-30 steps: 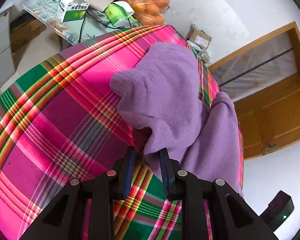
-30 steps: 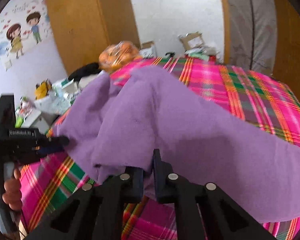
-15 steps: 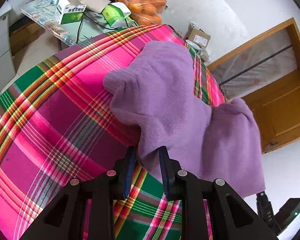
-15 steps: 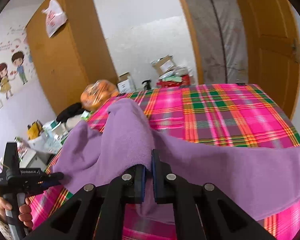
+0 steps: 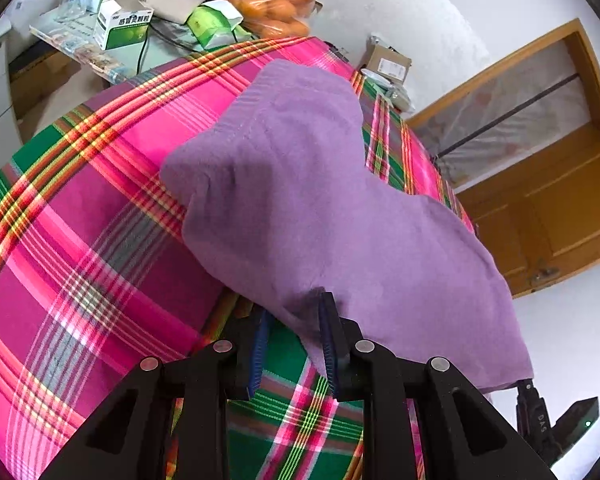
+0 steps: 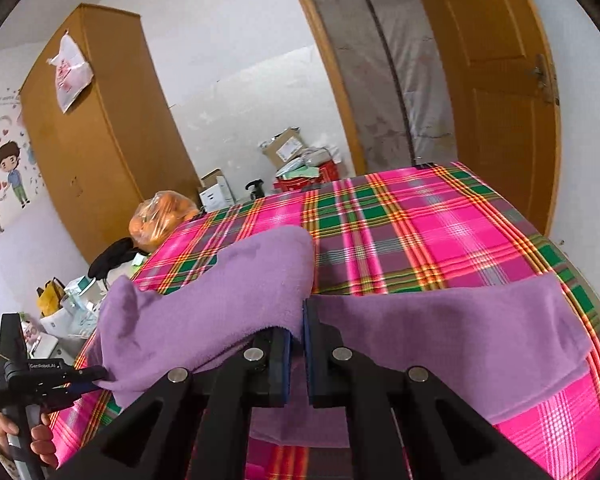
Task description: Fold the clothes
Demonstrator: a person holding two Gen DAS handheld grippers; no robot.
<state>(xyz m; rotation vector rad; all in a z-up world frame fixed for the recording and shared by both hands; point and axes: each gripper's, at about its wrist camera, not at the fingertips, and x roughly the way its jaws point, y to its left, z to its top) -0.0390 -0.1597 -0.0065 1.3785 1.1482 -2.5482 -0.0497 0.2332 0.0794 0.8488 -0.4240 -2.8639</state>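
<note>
While 1 purple garment (image 5: pixel 320 208) lay draped near the plaid bed's (image 5: pixel 80 208) edge, 2 grippers, left gripper (image 5: pixel 294 344) and right gripper (image 6: pixel 296 354), each had jaws clamped on its fabric.

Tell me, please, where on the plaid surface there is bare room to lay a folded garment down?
The widest bare patch of plaid cloth lies beyond the purple garment, toward the door. A second lies left of the garment, toward the cluttered side table. Nearest both grippers it is crowded: the left gripper and right gripper pinch the draped fabric.
</note>
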